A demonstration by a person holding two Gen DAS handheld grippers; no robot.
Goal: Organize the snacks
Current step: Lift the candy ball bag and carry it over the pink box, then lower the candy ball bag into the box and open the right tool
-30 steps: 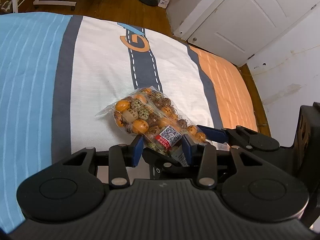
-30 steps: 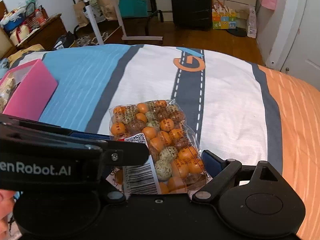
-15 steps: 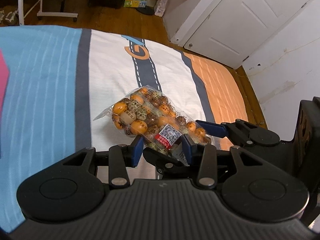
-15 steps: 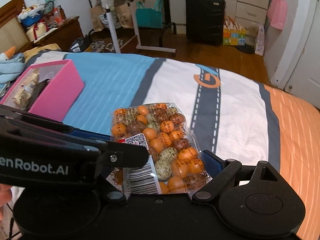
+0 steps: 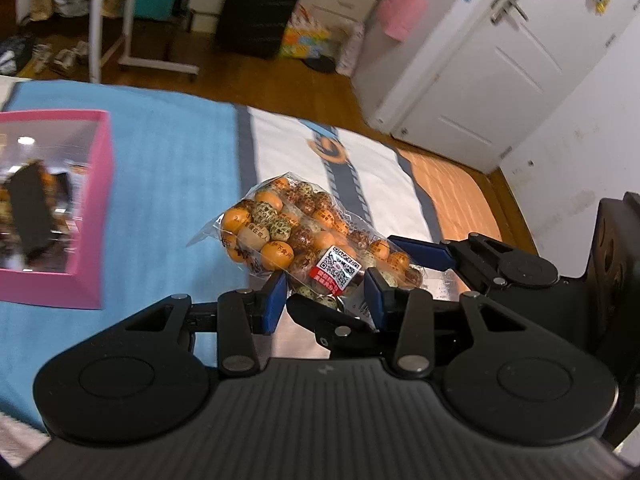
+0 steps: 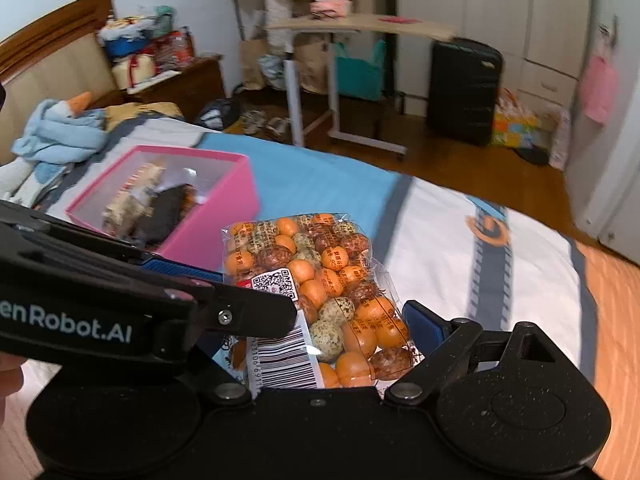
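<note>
A clear bag of orange and speckled round snacks (image 5: 288,232) (image 6: 320,264) hangs in the air above the bed, held from two sides. My left gripper (image 5: 325,298) is shut on the bag's near end by the QR label, and it shows from the left in the right wrist view as a black arm. My right gripper (image 6: 316,328) is closed wide across the bag's width, its blue pad (image 6: 420,324) pressed on the bag's edge. An open pink box (image 5: 92,200) (image 6: 216,216) with several snack packs inside stands on the blue part of the bedcover, left of the bag.
The bed's striped cover (image 6: 480,280) runs blue, white, then orange to the right. A blue plush and cloth heap (image 6: 60,132) lies beyond the box. Past the bed's far edge are wood floor, a rolling desk (image 6: 360,28), a black suitcase (image 6: 464,92) and a white door (image 5: 500,60).
Both grippers have risen with the bag and swung left over the bed. The pink box has come into the left wrist view and grown nearer in the right one. Neither grip has changed.
</note>
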